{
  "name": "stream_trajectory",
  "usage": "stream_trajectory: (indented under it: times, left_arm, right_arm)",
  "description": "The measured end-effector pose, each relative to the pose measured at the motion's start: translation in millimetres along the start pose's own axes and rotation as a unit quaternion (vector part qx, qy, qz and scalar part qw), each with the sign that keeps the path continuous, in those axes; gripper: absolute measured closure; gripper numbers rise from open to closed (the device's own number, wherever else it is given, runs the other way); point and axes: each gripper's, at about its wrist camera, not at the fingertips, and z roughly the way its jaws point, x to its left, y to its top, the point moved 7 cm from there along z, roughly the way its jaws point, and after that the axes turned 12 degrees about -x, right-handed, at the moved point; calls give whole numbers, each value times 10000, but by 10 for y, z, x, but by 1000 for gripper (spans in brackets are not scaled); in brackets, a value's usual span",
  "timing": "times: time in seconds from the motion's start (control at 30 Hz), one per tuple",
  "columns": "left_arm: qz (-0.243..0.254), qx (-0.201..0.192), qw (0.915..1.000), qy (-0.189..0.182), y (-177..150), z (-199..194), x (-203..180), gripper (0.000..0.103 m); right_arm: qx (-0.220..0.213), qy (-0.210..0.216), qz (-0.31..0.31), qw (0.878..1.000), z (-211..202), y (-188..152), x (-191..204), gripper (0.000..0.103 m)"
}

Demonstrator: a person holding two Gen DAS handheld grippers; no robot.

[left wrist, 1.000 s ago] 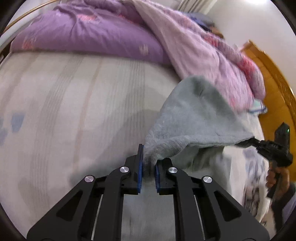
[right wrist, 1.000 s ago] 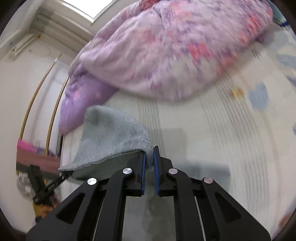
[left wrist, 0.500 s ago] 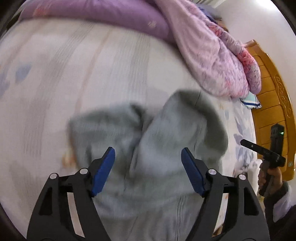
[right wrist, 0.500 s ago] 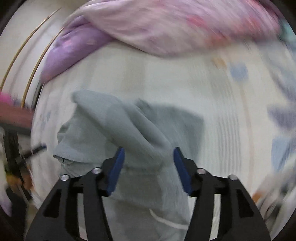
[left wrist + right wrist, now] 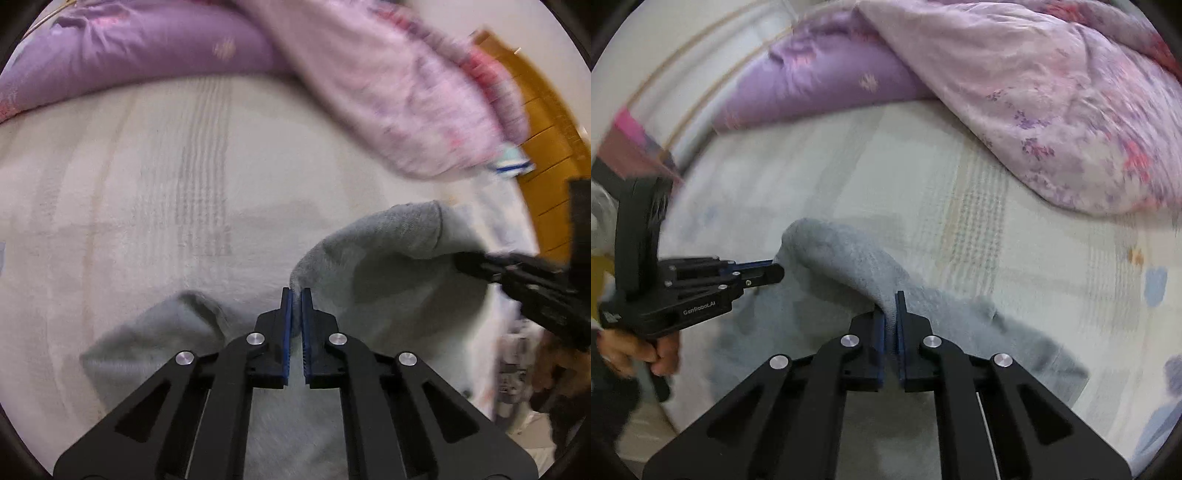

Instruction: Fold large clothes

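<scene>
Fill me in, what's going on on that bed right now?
A person is folding a grey fleece garment on the bed with a handheld gripper in each hand. The left gripper and the right gripper have both just closed, and each now pinches a fold of the garment, lifting a ridge of cloth between them. The rest lies on the sheet, short of the purple duvet.

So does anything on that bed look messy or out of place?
Only the pink floral quilt, bunched in a heap at the far side instead of spread flat. The grey garment is rumpled, but both grippers are pinching it mid-fold. No damage or spills are visible.
</scene>
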Motion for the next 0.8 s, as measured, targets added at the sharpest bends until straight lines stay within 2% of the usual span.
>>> stream_trajectory:
  times: [0.1, 0.2, 0.3, 0.43, 0.5, 0.6, 0.67, 0.7, 0.73, 0.8]
  left_arm:
    - [63, -271, 9991, -306, -176, -528, -189, 99]
    - [-16, -91, 9985, -543, -582, -814, -403, 99]
    - [-146, 394, 9974, -581, -1208, -955, -526, 99]
    - [-860, 1084, 9891, -494, -1977, -901, -524, 98]
    - [-1149, 1196, 9854, -374, -2146, -879, -527, 98]
    - [-1330, 1024, 9849, -428, -2076, -873, -628, 98]
    - [-1415, 734, 9861, -462, -1925, -913, -678, 92]
    - [-1519, 499, 9859, -486, -1817, -948, -706, 87]
    - [-1642, 312, 9844, -557, -1739, -1001, -731, 83]
    - [-1881, -9, 9792, -755, -1589, -1092, -834, 75]
  right_arm:
    - [-108, 396, 185, 9990, -488, -216, 184, 98]
    - [101, 522, 219, 9983, -774, -522, 320, 98]
    - [756, 467, 241, 9957, -898, -1238, 438, 98]
    - [1347, 171, 627, 9888, -744, -2020, 336, 93]
    - [1663, 115, 986, 9811, -637, -2285, 280, 93]
    - [1656, 14, 1307, 9775, -647, -2253, 258, 89]
    - [1572, 38, 1433, 9771, -725, -2151, 292, 81]
    - [1551, 18, 1456, 9771, -783, -2100, 318, 61]
    - [1554, -22, 1444, 9772, -823, -2062, 331, 34]
    - [1458, 25, 1355, 9800, -924, -1966, 400, 30]
